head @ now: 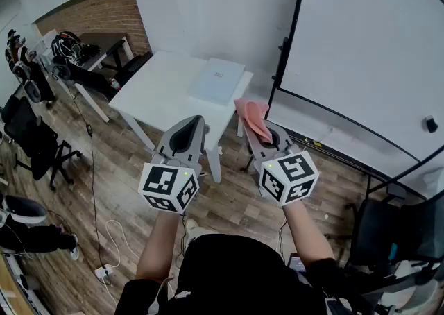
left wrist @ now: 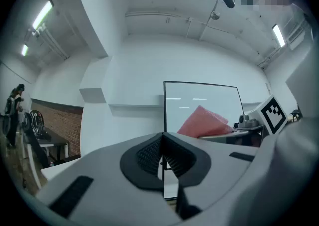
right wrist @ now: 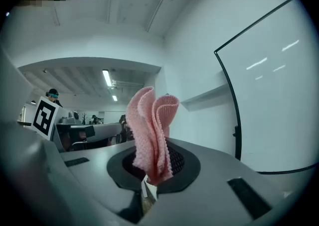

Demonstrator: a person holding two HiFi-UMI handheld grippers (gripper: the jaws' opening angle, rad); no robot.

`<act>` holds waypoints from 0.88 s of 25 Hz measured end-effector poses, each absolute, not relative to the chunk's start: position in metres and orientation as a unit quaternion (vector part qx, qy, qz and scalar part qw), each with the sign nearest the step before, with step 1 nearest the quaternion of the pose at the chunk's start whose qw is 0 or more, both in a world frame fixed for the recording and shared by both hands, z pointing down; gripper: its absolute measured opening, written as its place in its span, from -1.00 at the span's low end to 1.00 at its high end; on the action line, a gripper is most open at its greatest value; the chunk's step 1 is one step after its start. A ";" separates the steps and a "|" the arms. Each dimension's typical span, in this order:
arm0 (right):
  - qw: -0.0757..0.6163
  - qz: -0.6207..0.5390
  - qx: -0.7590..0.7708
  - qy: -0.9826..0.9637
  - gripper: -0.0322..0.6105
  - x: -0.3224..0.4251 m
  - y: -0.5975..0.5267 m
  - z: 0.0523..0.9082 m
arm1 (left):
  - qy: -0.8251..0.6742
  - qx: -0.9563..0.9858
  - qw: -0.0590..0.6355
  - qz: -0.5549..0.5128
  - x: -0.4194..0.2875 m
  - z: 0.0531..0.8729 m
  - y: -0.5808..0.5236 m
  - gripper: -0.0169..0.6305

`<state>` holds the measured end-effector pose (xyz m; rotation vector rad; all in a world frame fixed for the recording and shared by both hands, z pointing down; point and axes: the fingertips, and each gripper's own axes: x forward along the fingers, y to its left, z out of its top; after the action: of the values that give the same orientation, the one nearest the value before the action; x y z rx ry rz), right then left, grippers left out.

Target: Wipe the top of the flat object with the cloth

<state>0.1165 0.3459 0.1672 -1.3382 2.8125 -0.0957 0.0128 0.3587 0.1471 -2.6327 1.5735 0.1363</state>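
Left gripper [head: 189, 123] and right gripper [head: 261, 134] are seen in the head view held side by side in front of the person, over a wooden floor [head: 118, 189] and short of a white table [head: 156, 91]. A pink cloth [head: 251, 115] is pinched at the tip of the right gripper. The pale flat object [head: 218, 80] lies on the table's far side near its right edge, well apart from both grippers and from the cloth. A whiteboard [head: 368, 50] stands to the right.

In the left gripper view, the jaws of the left gripper [left wrist: 163, 156] are pressed fully together with nothing between them. Beyond them the cloth [left wrist: 204, 122] and the right gripper's marker cube [left wrist: 273, 113] are seen at the right.

In the right gripper view, the jaws of the right gripper [right wrist: 151, 171] are clamped on the cloth [right wrist: 151, 130], whose folds stand upright out of the pads. Neither the table nor the flat object can be made out in this view
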 end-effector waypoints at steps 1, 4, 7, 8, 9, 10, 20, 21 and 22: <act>0.012 -0.030 -0.429 0.903 -0.76 0.116 0.345 0.167 | 0.512 -0.857 0.035 0.045 0.013 0.147 0.358 -0.91; 0.017 -0.036 -0.427 0.903 -0.76 0.117 0.344 0.166 | 0.512 -0.857 0.035 0.045 0.014 0.147 0.356 -0.92; 0.029 -0.052 -0.425 0.903 -0.76 0.121 0.344 0.166 | 0.513 -0.857 0.031 0.044 0.016 0.149 0.355 -0.91; 0.029 -0.053 -0.425 0.903 -0.76 0.123 0.345 0.167 | 0.513 -0.857 0.029 0.044 0.017 0.151 0.355 -0.91; 0.027 -0.053 -0.426 0.903 -0.76 0.125 0.345 0.168 | 0.514 -0.856 0.028 0.043 0.018 0.152 0.355 -0.91; 0.025 -0.054 -0.426 0.903 -0.76 0.127 0.345 0.170 | 0.514 -0.856 0.025 0.042 0.019 0.153 0.355 -0.91; 0.022 -0.073 -0.420 0.905 -0.76 0.133 0.331 0.187 | 0.519 -0.854 0.015 0.032 0.022 0.166 0.344 -0.91; 0.022 -0.074 -0.419 0.905 -0.76 0.133 0.327 0.189 | 0.520 -0.853 0.014 0.032 0.021 0.166 0.340 -0.92; 0.021 -0.075 -0.419 0.905 -0.76 0.132 0.323 0.190 | 0.520 -0.853 0.013 0.033 0.020 0.166 0.335 -0.92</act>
<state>0.1321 0.3225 0.1898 -1.2984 2.8054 -0.2338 0.0199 0.3348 0.1661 -2.6586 1.6216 0.1040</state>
